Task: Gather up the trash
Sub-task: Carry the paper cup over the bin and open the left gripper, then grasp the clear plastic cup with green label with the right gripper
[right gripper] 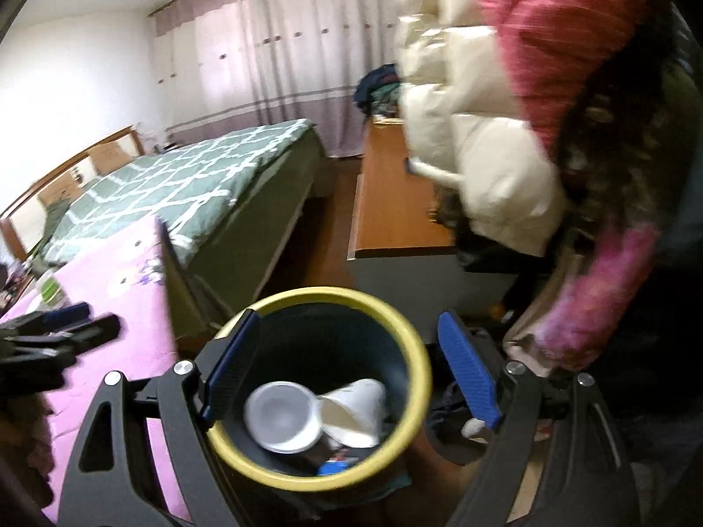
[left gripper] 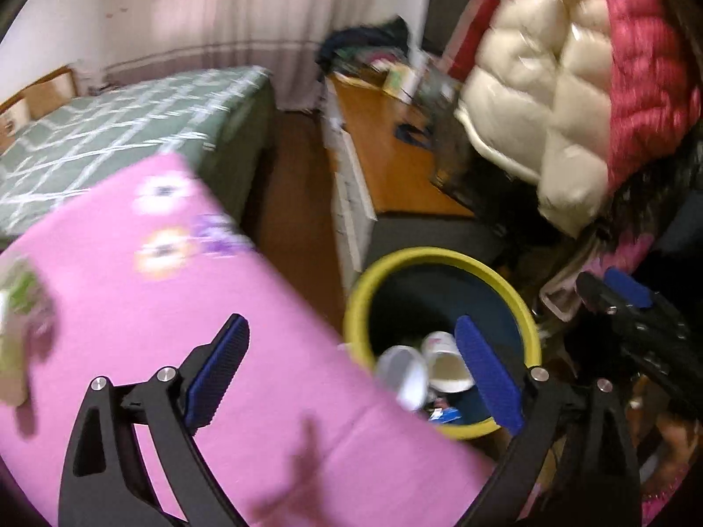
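Observation:
A dark bin with a yellow rim [left gripper: 443, 257] [right gripper: 325, 296] stands on the floor beside a pink-covered table [left gripper: 167, 307]. Inside lie white paper cups [right gripper: 283, 415] [left gripper: 448, 362] and a small blue wrapper [right gripper: 336, 467]. My left gripper [left gripper: 351, 373] is open and empty, over the table's corner and the bin's near edge. My right gripper [right gripper: 347, 377] is open and empty, directly above the bin's mouth. The right gripper shows at the right edge of the left wrist view [left gripper: 632, 307]. A green and white packet [left gripper: 17, 307] lies on the table at far left.
A bed with a green patterned cover [right gripper: 184, 184] stands behind the table. A wooden desk [left gripper: 386, 153] with clutter runs along the right. White and pink padded jackets [left gripper: 549, 101] hang over the bin's right side. A narrow strip of brown floor [left gripper: 298, 202] separates bed and desk.

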A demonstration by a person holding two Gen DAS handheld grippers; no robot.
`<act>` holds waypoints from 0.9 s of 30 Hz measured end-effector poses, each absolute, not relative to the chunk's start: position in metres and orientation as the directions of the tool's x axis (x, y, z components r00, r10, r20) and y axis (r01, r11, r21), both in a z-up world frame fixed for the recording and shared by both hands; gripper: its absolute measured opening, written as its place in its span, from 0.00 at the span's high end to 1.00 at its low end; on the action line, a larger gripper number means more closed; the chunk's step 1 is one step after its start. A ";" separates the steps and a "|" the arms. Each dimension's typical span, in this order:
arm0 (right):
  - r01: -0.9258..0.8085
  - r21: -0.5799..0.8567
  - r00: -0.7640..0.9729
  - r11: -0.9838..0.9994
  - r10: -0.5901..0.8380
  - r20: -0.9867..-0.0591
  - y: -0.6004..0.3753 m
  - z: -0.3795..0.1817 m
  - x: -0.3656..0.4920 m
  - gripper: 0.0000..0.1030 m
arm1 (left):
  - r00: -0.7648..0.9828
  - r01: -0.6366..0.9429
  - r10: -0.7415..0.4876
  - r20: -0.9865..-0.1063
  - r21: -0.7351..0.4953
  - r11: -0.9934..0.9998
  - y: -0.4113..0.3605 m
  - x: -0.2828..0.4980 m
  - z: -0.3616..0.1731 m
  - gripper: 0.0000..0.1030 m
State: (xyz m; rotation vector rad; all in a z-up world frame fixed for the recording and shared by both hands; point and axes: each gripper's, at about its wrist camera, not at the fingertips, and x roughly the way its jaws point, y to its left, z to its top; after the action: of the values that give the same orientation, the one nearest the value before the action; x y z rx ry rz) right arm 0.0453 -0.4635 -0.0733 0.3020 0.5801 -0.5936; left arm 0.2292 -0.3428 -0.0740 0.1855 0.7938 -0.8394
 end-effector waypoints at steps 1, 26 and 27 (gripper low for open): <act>0.584 0.107 0.686 0.805 -0.419 -0.594 -0.458 -0.074 0.053 0.24 | 0.427 0.707 -0.587 -0.688 -0.151 0.691 -0.328 0.232 -0.071 0.08; -0.020 0.165 0.769 0.986 0.120 -0.627 -0.227 -0.057 0.305 0.24 | 0.698 0.085 -0.151 -0.700 -0.128 0.988 0.019 0.337 -0.128 0.07; -0.032 0.163 0.765 0.986 0.129 -0.631 -0.221 -0.059 0.312 0.24 | 0.696 0.076 -0.140 -0.704 -0.121 0.990 0.023 0.339 -0.132 0.07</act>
State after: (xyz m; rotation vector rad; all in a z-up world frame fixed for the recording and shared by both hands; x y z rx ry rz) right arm 0.3122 -0.2209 -0.0587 0.1464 0.6954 0.0876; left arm 0.3390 0.0227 -0.1316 -0.0852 0.7915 -0.1205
